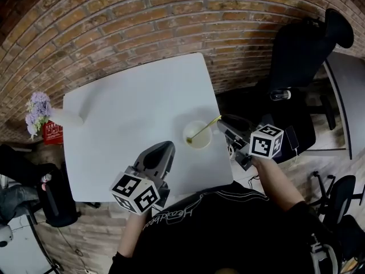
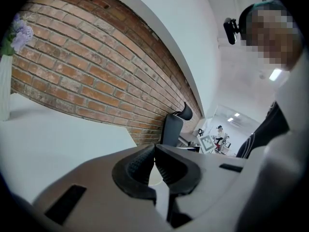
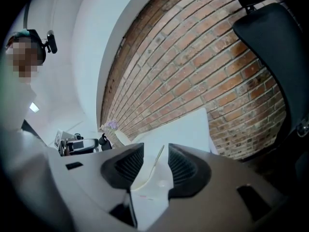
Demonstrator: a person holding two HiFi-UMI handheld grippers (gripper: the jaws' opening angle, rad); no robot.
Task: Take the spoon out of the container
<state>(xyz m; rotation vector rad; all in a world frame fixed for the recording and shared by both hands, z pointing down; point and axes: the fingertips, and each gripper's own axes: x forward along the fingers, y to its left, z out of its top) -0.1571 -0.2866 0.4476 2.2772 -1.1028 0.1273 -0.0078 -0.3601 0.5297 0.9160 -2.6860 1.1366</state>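
The spoon [image 1: 202,131] is leaned in the container [image 1: 201,145] on the worktop [image 1: 131,113]. Its thin, light, probably slippery handle is framed, untouched, by the right gripper's [image 1: 222,128] parted jaws. The upper handle is judged the best hold. The left gripper [image 1: 164,149] is closed and empty.

spoon [image 1: 203,130] in container [image 1: 201,142], right edge of table [image 1: 131,96]; vase [image 1: 67,117] — far left

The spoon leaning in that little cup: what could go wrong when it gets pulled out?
1. The right gripper has its fingers open around the thin spoon; closing off-centre could let it slip.
2. The cup sits near the edge of the table, and the left gripper is shut and apart from it, so a sideways tug might tip it or drag it off.
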